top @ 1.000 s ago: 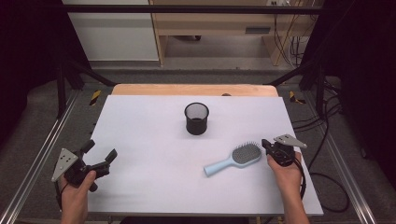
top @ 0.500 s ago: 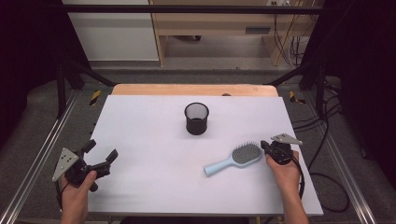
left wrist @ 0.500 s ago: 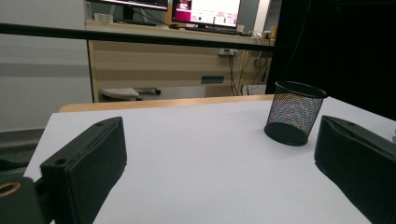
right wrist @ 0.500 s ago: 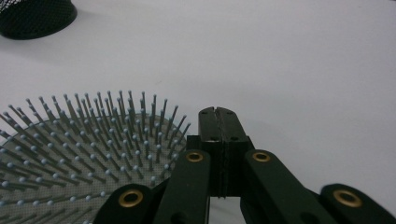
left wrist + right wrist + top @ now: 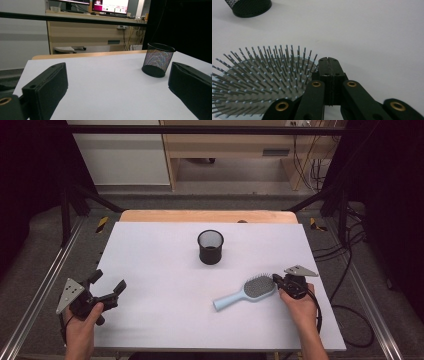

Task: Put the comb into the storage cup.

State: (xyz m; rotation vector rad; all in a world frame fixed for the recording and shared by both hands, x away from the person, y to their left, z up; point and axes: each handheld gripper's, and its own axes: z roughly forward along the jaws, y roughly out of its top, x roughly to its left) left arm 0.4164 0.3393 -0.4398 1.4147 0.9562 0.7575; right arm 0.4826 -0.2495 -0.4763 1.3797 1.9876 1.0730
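Light-blue hairbrush (image 5: 246, 293) flat on tabletop (image 5: 165, 270), bristles up, handle toward lower left, head just beside pressed-together right claw (image 5: 276, 279).

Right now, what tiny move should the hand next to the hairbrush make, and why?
Probably open the right gripper first. Its fingers are pressed shut together at the rim of the hairbrush head, with nothing between them, so they cannot grab it yet. The brush lies flat on the table, bristles up, and the mesh cup stands apart, farther back.
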